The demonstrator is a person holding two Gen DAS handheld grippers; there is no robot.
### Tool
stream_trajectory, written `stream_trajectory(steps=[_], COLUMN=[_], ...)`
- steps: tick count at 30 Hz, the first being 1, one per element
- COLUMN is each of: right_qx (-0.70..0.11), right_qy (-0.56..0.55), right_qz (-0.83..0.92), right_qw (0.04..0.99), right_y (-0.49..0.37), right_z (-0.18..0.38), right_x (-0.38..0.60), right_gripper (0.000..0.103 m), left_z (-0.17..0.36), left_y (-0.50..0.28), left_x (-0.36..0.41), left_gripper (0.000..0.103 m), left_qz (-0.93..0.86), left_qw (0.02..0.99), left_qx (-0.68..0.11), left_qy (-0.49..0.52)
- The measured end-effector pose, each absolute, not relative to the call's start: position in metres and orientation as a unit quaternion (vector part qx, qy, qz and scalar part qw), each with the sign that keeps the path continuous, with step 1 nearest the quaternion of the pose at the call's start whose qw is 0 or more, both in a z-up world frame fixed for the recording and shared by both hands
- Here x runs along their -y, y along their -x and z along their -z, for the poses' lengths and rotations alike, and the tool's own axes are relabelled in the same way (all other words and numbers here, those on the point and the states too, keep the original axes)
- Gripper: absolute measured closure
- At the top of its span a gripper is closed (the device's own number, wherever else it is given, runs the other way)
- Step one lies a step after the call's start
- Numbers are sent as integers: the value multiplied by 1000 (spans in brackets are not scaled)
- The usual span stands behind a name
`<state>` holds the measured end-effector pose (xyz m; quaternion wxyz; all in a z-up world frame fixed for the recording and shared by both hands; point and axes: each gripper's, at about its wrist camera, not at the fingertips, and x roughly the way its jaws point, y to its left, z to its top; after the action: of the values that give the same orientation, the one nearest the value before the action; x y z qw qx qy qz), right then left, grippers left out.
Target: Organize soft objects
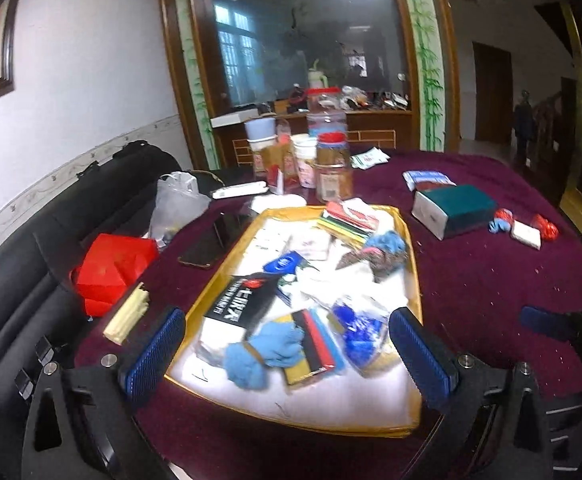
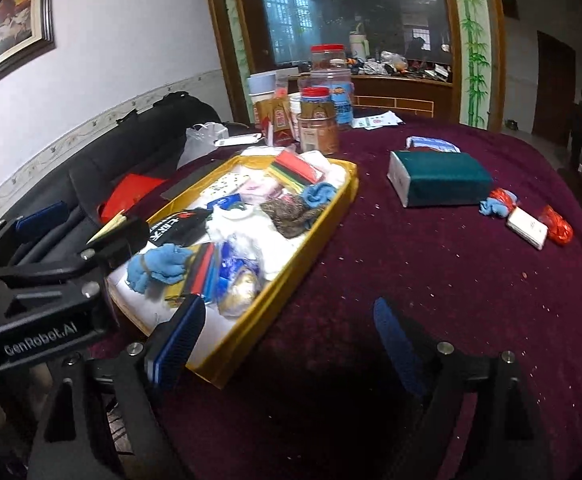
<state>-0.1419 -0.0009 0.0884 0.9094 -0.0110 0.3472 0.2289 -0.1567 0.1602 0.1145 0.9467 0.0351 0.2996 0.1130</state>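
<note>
Both tools sitting open and empty: left tool [image 1: 287, 346] over the yellow tray [image 1: 415, 276], right tool [image 2: 291, 340] over bare desk [image 2: 431, 272]. Next soft item, I'm guessing: small blue cloth wad [image 2: 493, 207] lying right of the tray beside the teal box [image 2: 443, 180]. Crumpled, light, limp; pinching mid-bunch should hold.
</note>
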Motion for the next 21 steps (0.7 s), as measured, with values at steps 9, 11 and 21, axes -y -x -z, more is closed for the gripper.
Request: stream_trajectory(steps=[9, 11, 21], right_qx=[-359, -360, -363], right_qy=[-4, -2, 11], right_qz=[-216, -216, -214], right_qw=[908, 908, 907], right_y=[139, 138, 140], right_z=[-81, -81, -78], right_x=[12, 11, 1], right_gripper=[16, 16, 16], left_z=[-107, -105, -98], left_y=[151, 150, 148], left_x=[-153, -154, -164], left_gripper=[0, 0, 0], left_qz=[-102, -102, -102], left_qw=[942, 941, 937], left_qx=[-318, -320, -332], left_qy=[-33, -31, -18])
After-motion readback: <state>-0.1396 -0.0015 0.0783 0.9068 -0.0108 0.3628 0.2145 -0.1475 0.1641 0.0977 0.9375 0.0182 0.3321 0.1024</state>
